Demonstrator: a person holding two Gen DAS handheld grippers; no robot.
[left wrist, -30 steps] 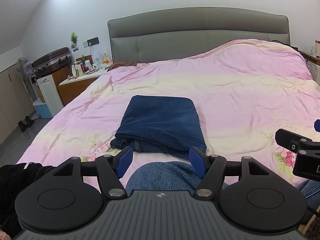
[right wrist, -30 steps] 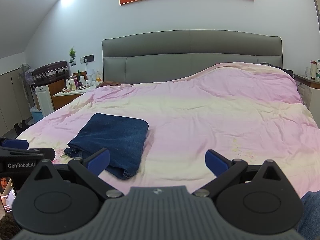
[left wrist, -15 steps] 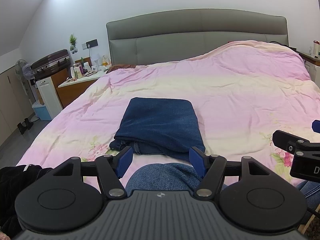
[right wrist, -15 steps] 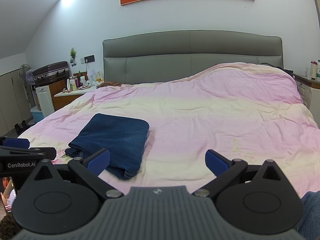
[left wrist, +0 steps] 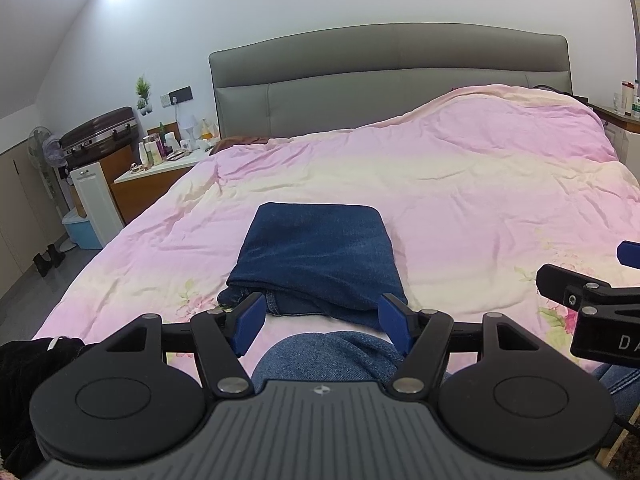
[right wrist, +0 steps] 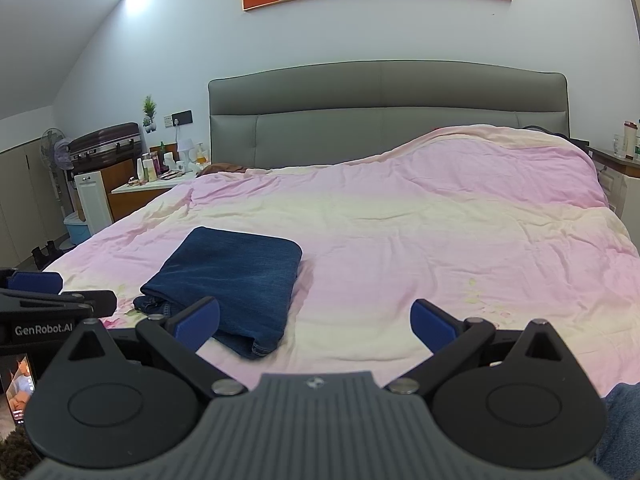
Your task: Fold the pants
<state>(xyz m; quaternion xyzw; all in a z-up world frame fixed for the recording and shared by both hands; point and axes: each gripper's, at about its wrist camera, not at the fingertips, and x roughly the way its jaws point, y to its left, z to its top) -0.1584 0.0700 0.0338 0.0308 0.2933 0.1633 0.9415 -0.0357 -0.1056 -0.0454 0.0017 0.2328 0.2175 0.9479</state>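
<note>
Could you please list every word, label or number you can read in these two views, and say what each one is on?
"GenRobot.AI": white letters on the black side of the left gripper, seen in the right wrist view.
"D": a white letter, with more cut off by the frame edge, on the black body of the right gripper, seen in the left wrist view.
Bottle labels on the white-topped bedside table: too small to read.

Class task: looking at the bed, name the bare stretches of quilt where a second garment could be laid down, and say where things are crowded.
Free: the wide stretch of pink quilt right of the folded jeans, and the strip between the jeans and the grey headboard. Crowded: the nightstand packed with bottles, and the near edge by both hand-held grippers.
</note>
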